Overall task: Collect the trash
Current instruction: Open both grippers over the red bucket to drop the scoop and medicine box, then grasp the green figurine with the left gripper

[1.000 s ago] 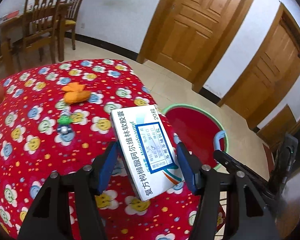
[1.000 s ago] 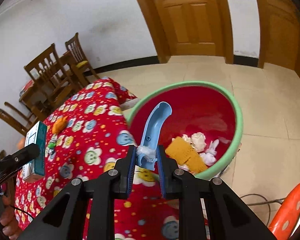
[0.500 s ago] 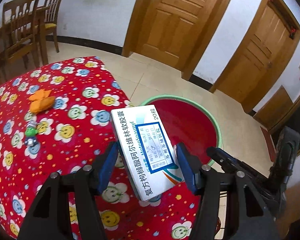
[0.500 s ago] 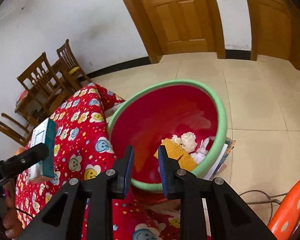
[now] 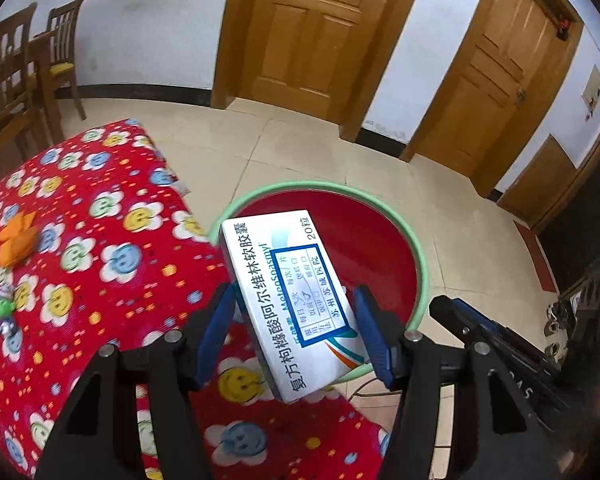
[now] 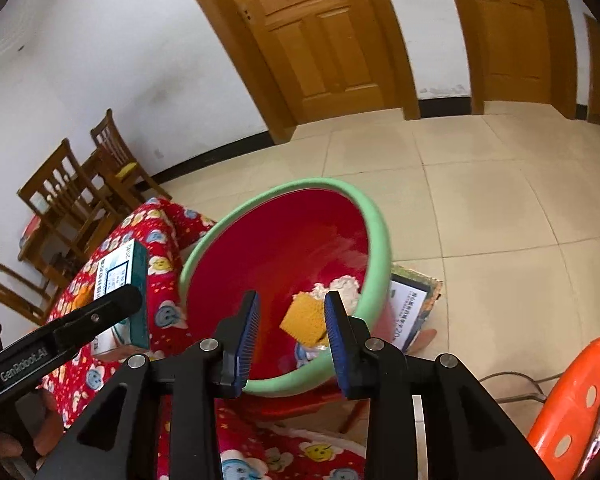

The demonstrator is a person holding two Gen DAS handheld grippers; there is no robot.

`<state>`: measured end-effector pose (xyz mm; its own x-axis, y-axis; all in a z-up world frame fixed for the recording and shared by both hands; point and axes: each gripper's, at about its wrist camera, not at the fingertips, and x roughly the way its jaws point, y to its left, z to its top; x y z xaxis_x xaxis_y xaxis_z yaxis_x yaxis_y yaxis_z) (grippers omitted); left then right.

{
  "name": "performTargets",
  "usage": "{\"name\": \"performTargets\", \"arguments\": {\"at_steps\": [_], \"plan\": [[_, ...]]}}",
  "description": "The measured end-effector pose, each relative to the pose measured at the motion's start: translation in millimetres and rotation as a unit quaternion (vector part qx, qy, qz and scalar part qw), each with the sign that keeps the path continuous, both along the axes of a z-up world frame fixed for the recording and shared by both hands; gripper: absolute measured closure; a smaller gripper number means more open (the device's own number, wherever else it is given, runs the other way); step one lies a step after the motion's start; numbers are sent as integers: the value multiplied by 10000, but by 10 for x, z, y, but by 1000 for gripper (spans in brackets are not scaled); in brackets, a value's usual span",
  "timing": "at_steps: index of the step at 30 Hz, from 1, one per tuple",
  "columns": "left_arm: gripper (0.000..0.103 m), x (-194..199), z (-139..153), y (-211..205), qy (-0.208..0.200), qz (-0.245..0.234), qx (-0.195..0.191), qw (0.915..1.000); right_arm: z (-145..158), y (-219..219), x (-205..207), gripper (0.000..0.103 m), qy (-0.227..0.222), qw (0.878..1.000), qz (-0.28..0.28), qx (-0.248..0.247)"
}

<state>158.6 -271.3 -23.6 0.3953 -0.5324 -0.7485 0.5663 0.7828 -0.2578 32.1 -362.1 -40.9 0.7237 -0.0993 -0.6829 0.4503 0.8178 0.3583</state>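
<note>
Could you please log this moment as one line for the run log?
left tongs: shut on medicine box, near basin rim | right tongs: opening, nothing between | red basin: holds tissue, yellow sponge

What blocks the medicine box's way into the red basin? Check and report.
Nothing visible does. The left gripper holds the medicine box above the near rim of the red basin, whose mouth is open. The right gripper, jaws opening and empty, hangs over the basin's near edge and may need to clear first.
</note>
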Motion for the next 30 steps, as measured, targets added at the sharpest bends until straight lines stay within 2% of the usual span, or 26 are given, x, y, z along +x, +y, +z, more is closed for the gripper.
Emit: {"name": "performTargets", "arguments": {"at_steps": [3, 6, 12, 14, 25, 28, 30], "plan": [[42, 9, -23, -107, 42, -121, 42, 9999, -32, -77, -44, 62, 18, 9999, -87, 78], [36, 3, -45, -172, 68, -188, 89, 9998, -37, -121, -76, 59, 18, 9998, -159, 102], [32, -9, -50, -168, 48, -137, 145, 9998, -11, -125, -111, 56, -13, 9997, -216, 104], [32, -10, -43, -133, 53, -90, 151, 9998, -6, -115, -115, 52, -11, 9998, -203, 91], [31, 59, 49, 356, -56, 505, 180, 9985, 59, 24, -73, 42, -18, 9998, -161, 76], [31, 109, 78, 519, -122, 730, 207, 9970, 61, 71, -57, 32, 3, 9998, -201, 62], [31, 161, 86, 649, -151, 917, 246, 9954, 61, 103, -43, 32, 27, 9998, -196, 53]]}}
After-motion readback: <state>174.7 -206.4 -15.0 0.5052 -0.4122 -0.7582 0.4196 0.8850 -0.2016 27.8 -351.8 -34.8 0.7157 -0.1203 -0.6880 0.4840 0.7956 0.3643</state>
